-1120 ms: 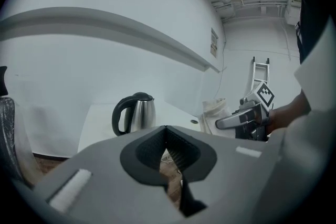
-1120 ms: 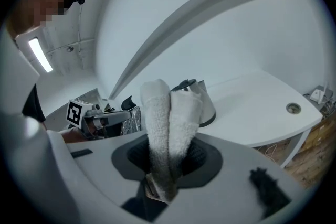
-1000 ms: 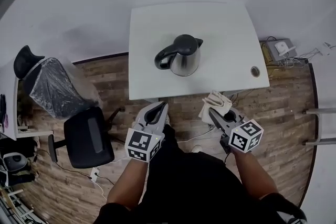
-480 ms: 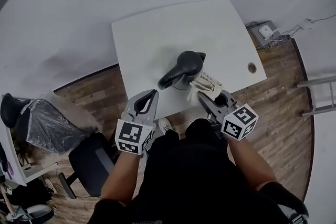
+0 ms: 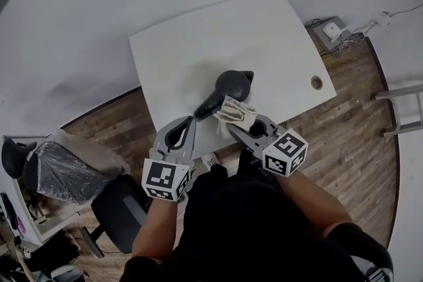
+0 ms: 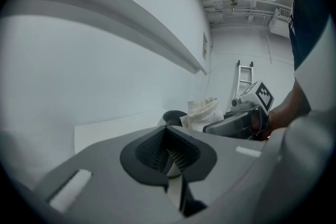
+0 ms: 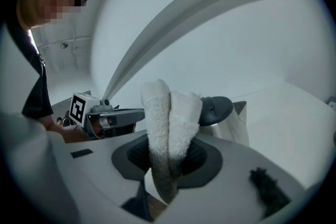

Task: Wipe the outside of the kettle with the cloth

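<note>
A steel kettle (image 5: 231, 90) with a black lid and handle stands on the white table (image 5: 192, 53), near its front edge. My right gripper (image 5: 242, 128) is shut on a folded white cloth (image 5: 234, 112), which lies against the kettle's near side by the handle. In the right gripper view the cloth (image 7: 168, 107) sticks up from the jaws, with the kettle (image 7: 228, 120) just behind it. My left gripper (image 5: 190, 122) hovers left of the handle, shut and holding nothing. From the left gripper view (image 6: 167, 131) I see the kettle lid (image 6: 173, 116) and the cloth (image 6: 202, 112) ahead.
The table has a round cable hole (image 5: 316, 82) near its right front corner. A black office chair (image 5: 119, 207) and a plastic-covered object (image 5: 56, 165) stand on the wooden floor at left. A grey box with cables (image 5: 329, 30) and a ladder (image 5: 396, 109) are at right.
Both grippers have come forward from in front of the table to the kettle. The cloth in the right gripper now rests at the kettle's near side.
</note>
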Demonstrator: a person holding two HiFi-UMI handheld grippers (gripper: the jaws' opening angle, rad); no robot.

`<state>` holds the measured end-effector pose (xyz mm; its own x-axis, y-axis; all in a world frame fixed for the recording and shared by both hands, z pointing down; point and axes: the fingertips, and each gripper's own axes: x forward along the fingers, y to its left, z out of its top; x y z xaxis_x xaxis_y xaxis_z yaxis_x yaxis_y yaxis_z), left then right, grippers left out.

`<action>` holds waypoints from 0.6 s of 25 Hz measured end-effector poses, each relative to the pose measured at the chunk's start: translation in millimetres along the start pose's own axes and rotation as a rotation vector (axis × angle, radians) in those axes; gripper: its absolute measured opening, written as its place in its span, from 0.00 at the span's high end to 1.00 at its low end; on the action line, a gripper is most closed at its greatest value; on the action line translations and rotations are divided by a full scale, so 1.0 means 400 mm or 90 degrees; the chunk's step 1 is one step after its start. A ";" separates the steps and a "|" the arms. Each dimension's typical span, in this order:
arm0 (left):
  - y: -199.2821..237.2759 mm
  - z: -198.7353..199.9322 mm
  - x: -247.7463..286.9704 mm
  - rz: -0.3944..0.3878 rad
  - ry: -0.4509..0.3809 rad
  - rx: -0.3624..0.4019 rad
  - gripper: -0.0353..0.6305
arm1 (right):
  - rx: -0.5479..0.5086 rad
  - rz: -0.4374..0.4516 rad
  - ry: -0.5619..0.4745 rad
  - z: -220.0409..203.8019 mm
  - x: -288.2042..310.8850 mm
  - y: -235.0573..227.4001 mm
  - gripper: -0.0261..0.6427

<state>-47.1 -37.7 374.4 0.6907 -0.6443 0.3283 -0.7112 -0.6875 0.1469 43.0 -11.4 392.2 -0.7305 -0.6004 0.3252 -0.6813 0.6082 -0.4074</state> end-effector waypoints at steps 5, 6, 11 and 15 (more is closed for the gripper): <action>-0.001 -0.021 -0.002 0.003 0.022 0.007 0.94 | -0.012 0.003 0.053 -0.103 0.030 -0.018 0.81; -0.001 -0.032 -0.004 0.004 0.030 0.007 0.94 | -0.004 0.004 0.066 -0.136 0.038 -0.022 0.81; -0.010 -0.079 0.004 -0.005 0.058 -0.020 0.94 | 0.065 0.014 0.102 -0.247 0.081 -0.049 0.81; -0.017 -0.103 0.001 -0.010 0.072 -0.034 0.94 | 0.133 0.020 0.121 -0.303 0.097 -0.059 0.81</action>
<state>-47.2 -19.4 412.0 0.6846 -0.5894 0.4288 -0.7084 -0.6765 0.2012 24.8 13.8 517.8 -0.7599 -0.4629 0.4564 -0.6486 0.4926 -0.5803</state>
